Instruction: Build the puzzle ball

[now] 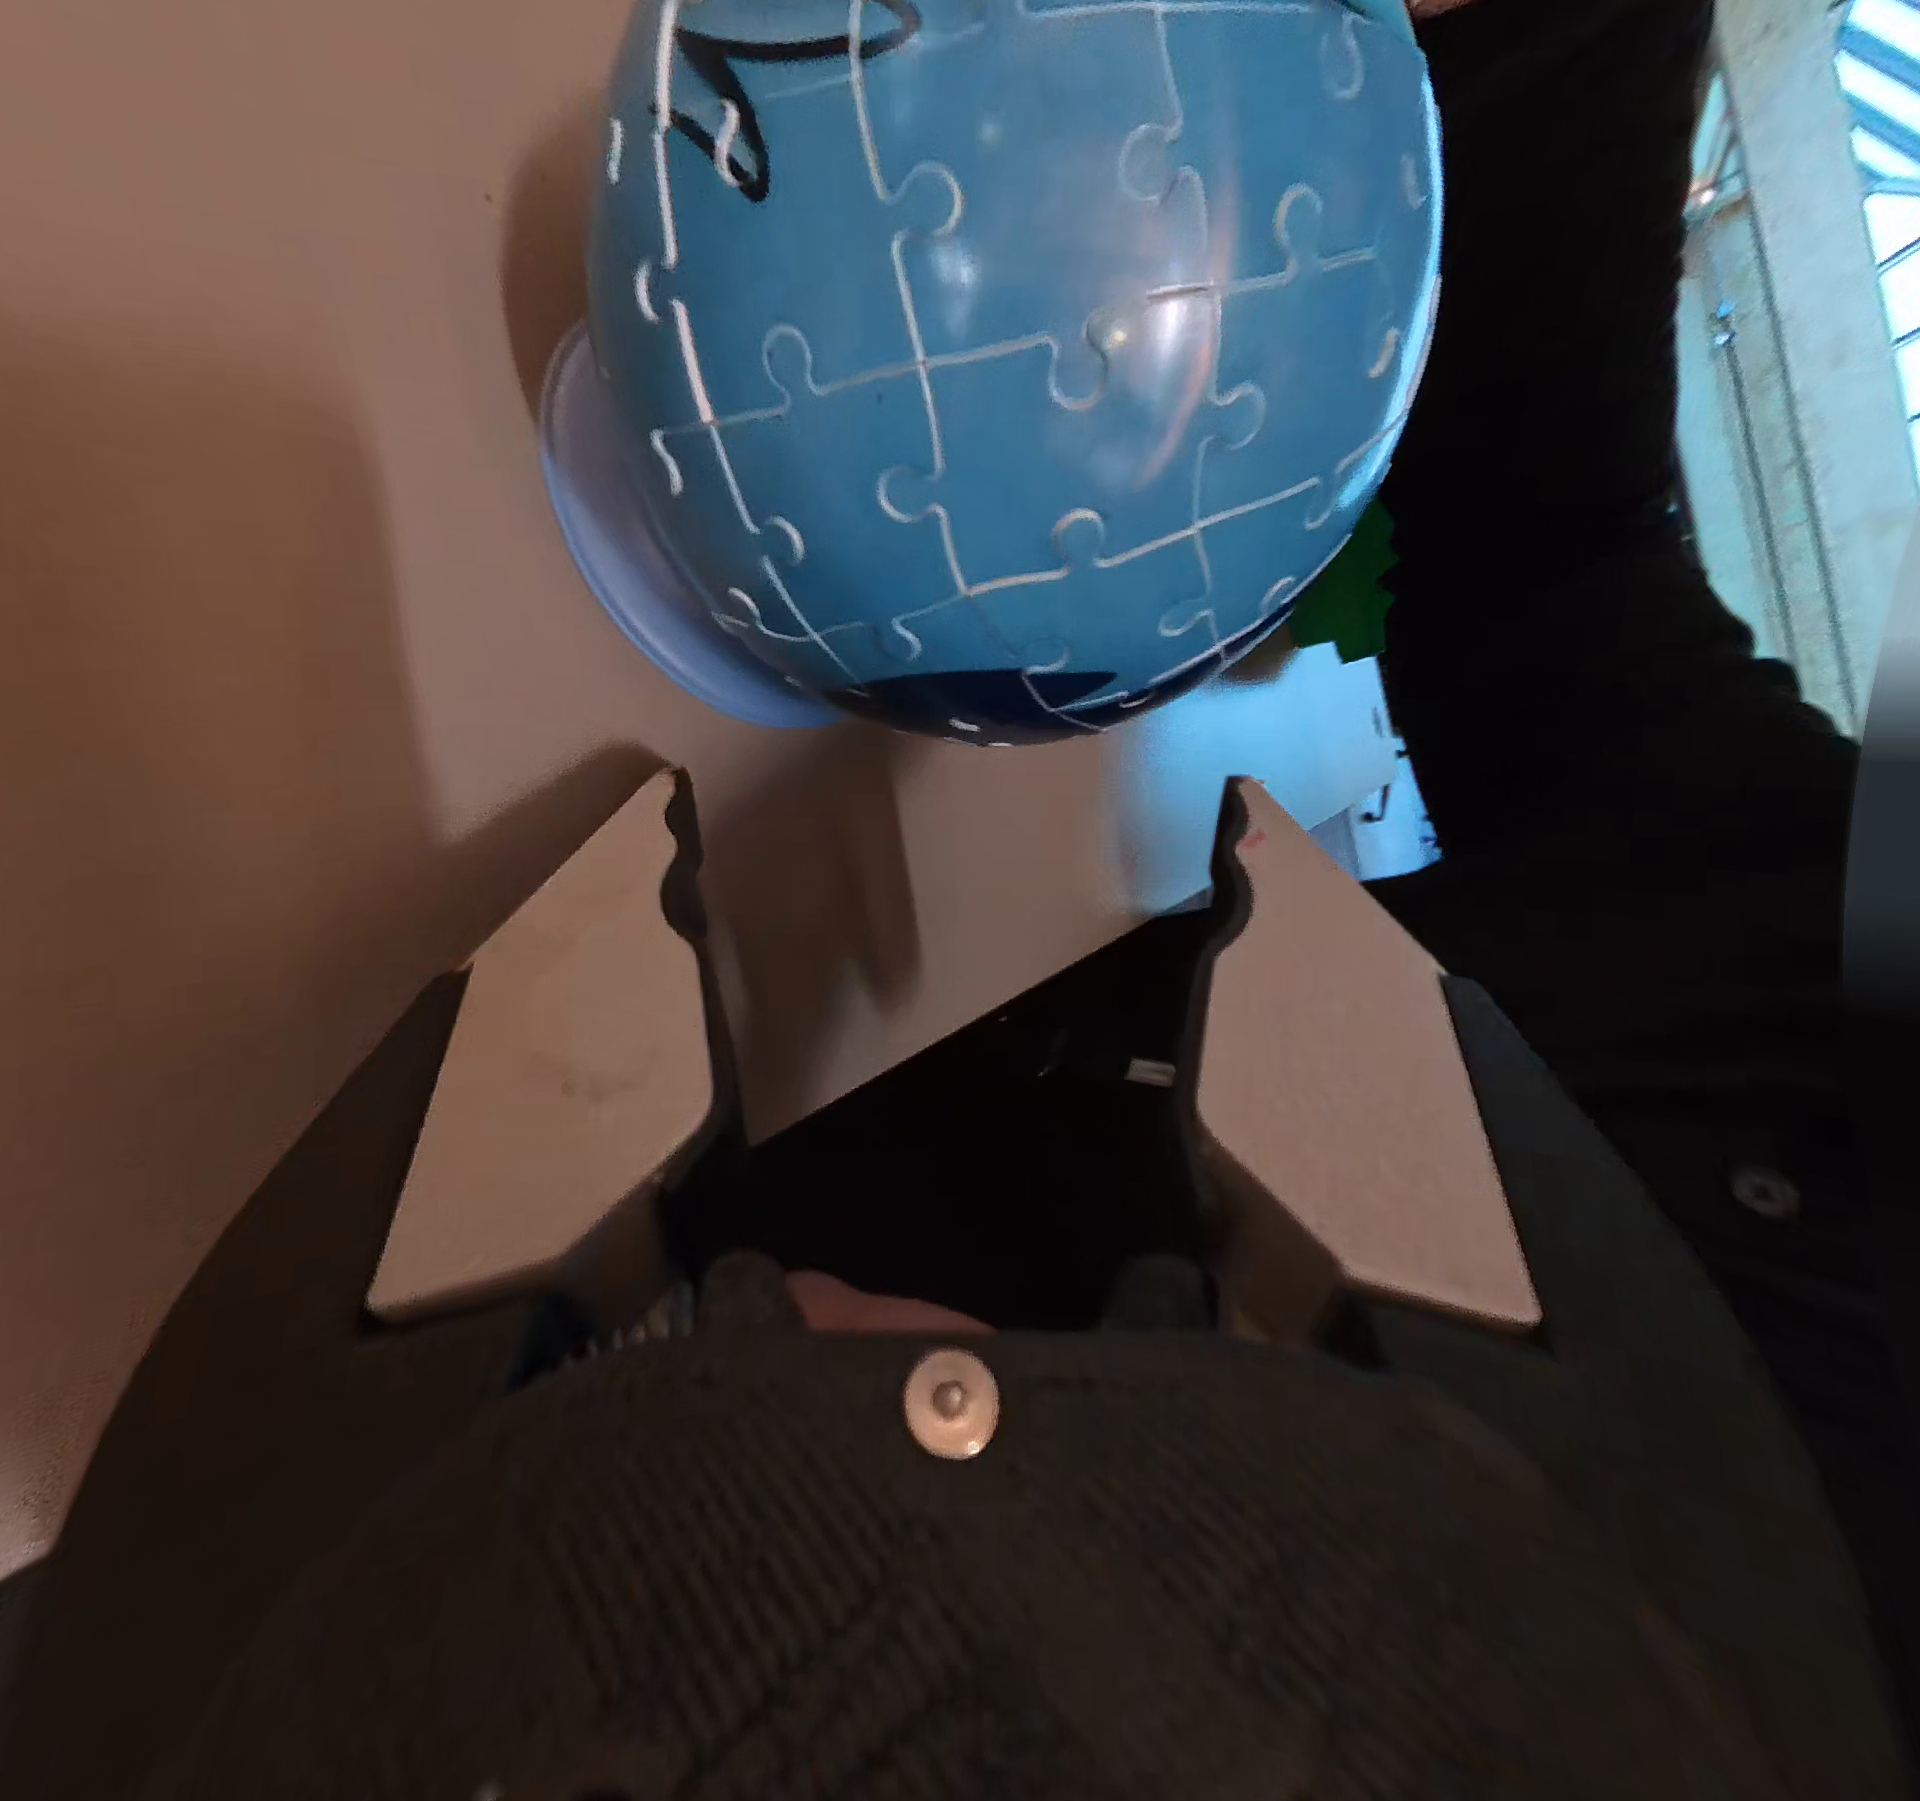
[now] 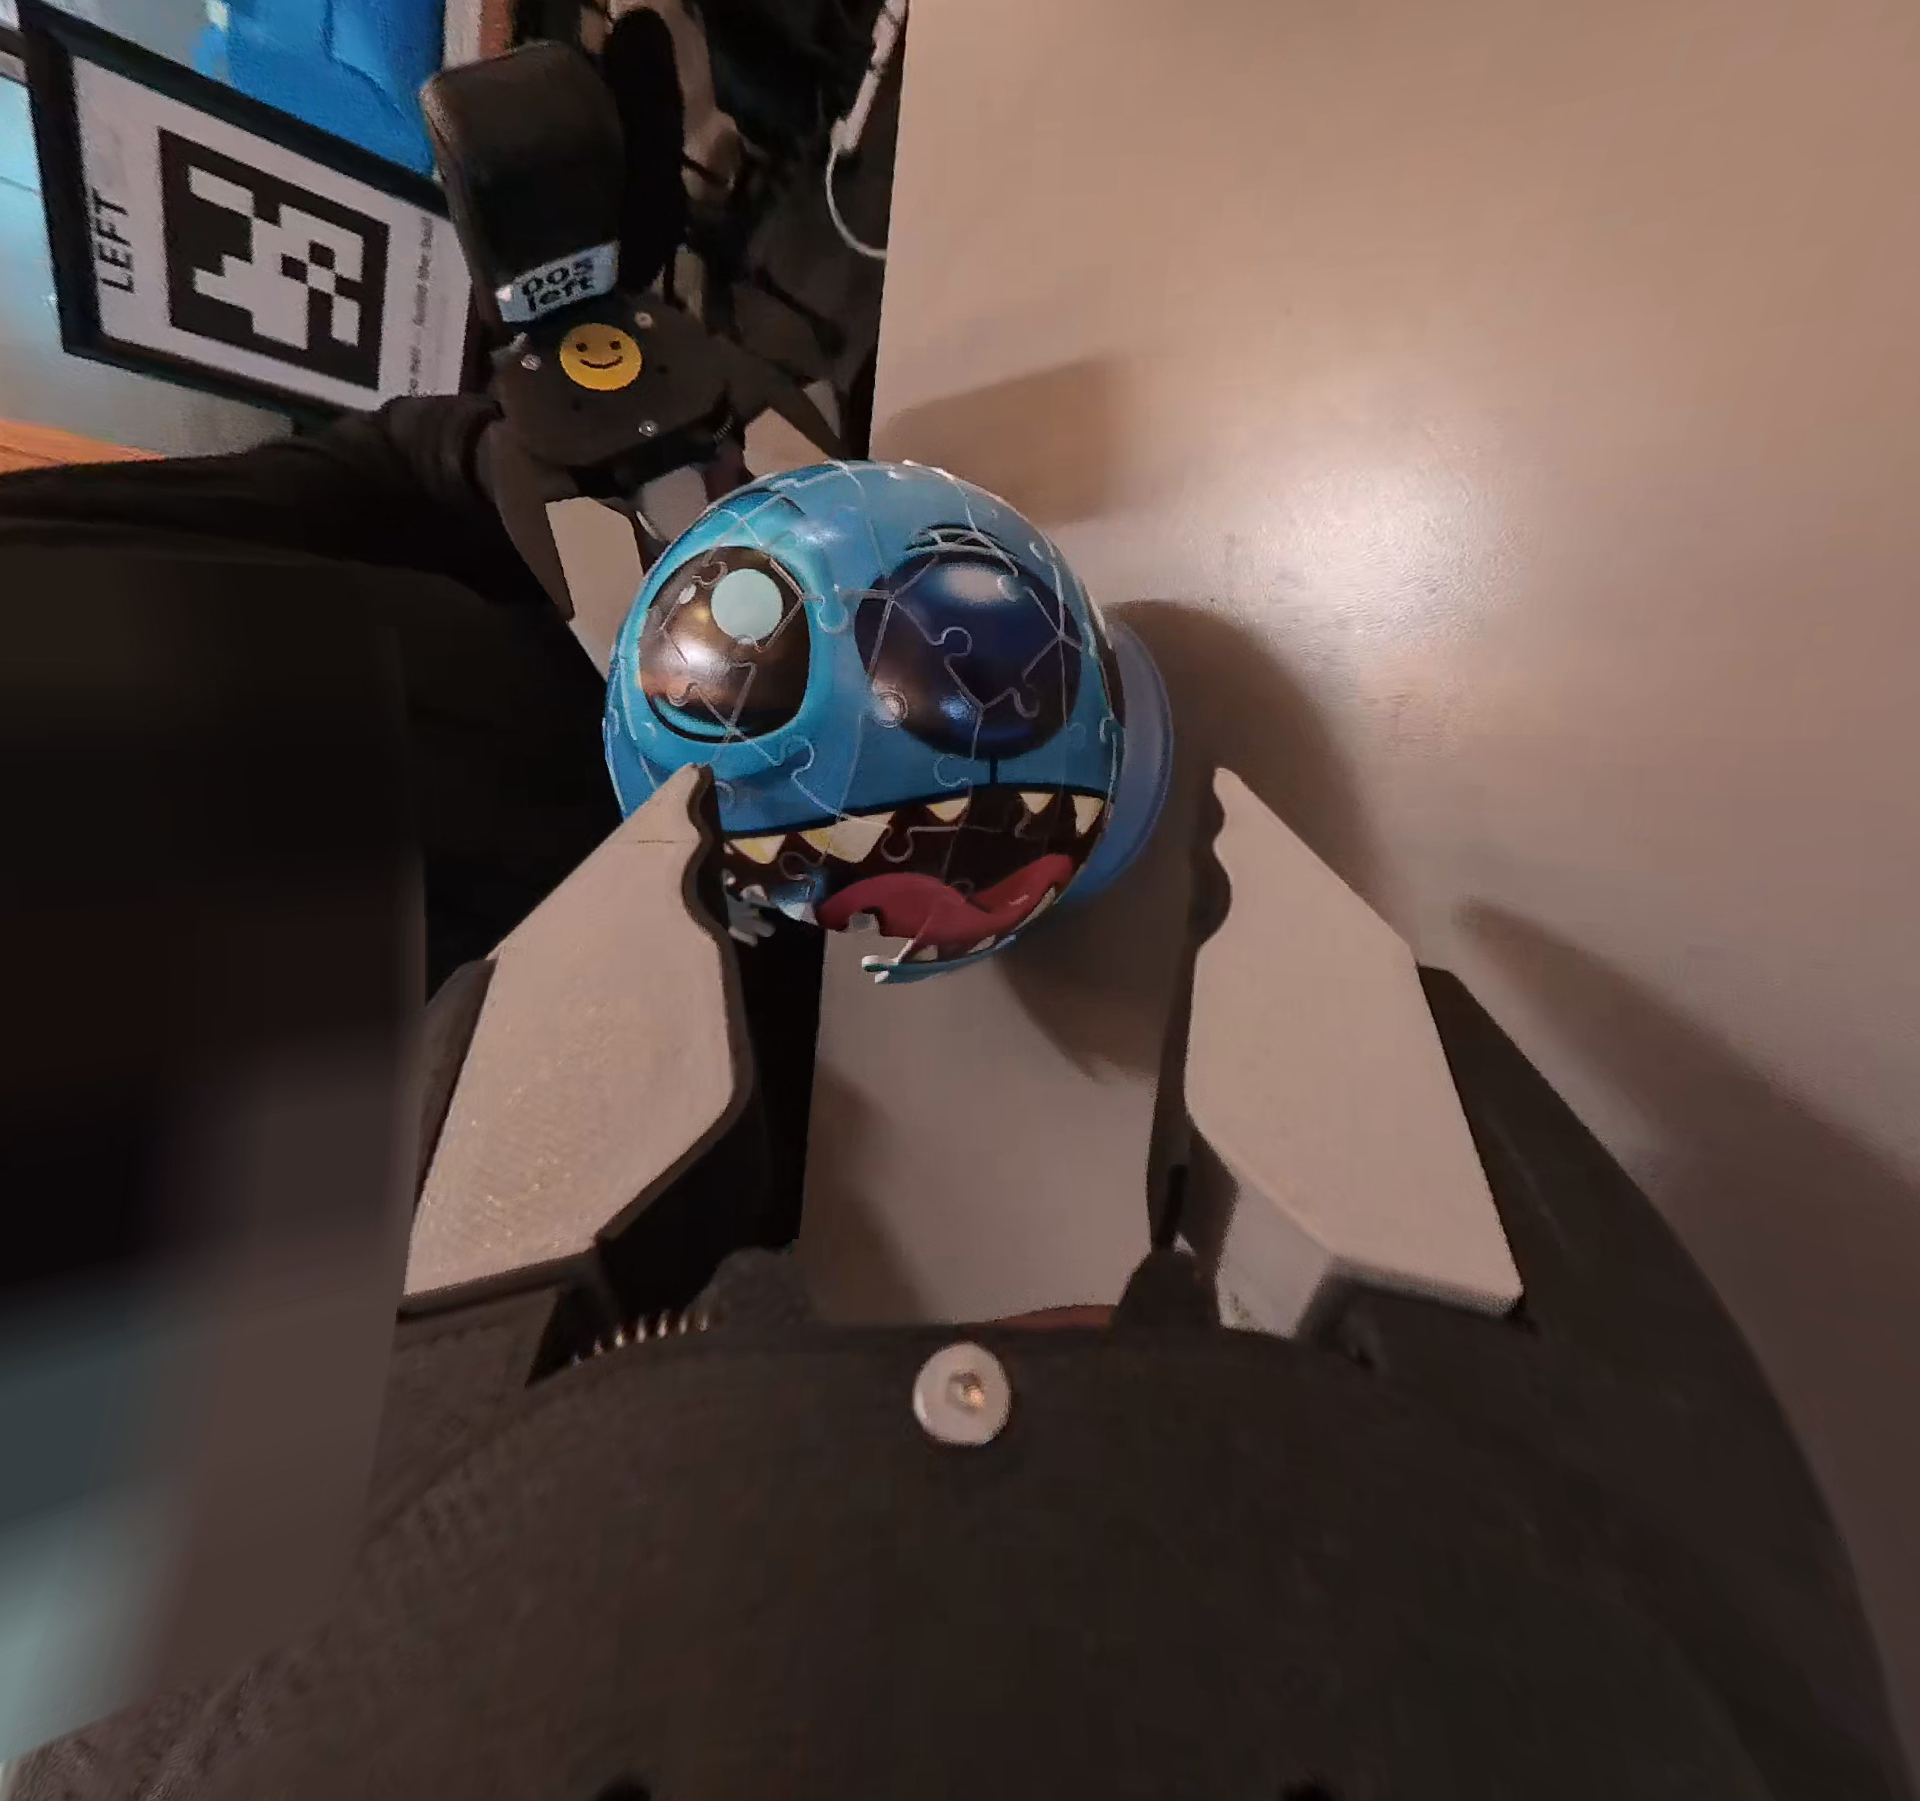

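Puzzle ball (image 2: 873, 712) on blue stand (image 2: 1138, 754), near-complete | left gripper (image 1: 956, 795) wide, empty | right gripper (image 2: 956, 795) wide, empty | step: likely final check | next: seat loose lower-edge piece.

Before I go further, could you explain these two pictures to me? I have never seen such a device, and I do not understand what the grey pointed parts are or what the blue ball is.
The grey pointed parts are the two fingers of a hand-held gripper. A person holds one in each hand, and each carries a camera looking forward along its fingers.

The left wrist view shows the left gripper, open and empty, facing the plain blue back of the puzzle ball.

The right wrist view shows the right gripper, also open and holding nothing, facing the ball's cartoon face. The ball sits on a small blue stand on a beige table. Near the mouth, one edge looks unfinished.
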Motion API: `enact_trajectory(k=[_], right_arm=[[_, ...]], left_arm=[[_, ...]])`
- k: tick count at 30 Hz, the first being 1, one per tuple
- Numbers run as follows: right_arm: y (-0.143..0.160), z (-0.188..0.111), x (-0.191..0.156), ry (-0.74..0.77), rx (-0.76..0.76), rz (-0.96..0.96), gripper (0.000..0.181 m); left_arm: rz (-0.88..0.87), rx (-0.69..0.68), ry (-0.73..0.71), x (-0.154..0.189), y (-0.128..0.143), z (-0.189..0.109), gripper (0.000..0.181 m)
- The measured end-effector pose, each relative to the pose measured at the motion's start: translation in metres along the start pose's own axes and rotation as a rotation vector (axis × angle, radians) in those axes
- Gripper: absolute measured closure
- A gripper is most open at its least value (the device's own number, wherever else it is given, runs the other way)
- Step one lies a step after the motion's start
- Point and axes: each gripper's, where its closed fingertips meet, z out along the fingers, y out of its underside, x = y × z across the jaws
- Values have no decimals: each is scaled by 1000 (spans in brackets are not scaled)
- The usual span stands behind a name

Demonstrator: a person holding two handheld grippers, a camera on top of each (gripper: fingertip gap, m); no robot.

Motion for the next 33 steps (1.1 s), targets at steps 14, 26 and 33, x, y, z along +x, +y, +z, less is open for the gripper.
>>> enact_trajectory(k=[14,26,33], right_arm=[[-7,16,-12,-84,-83,17,94],[1,17,-13,-137,-33,53,92],[11,17,-14,-111,14,59,90]], left_arm=[[-148,84,89,7,-26,-4,91],[-78,97,80,2,-53,-12,86],[-27,62,94,-1,-64,-16,85]])
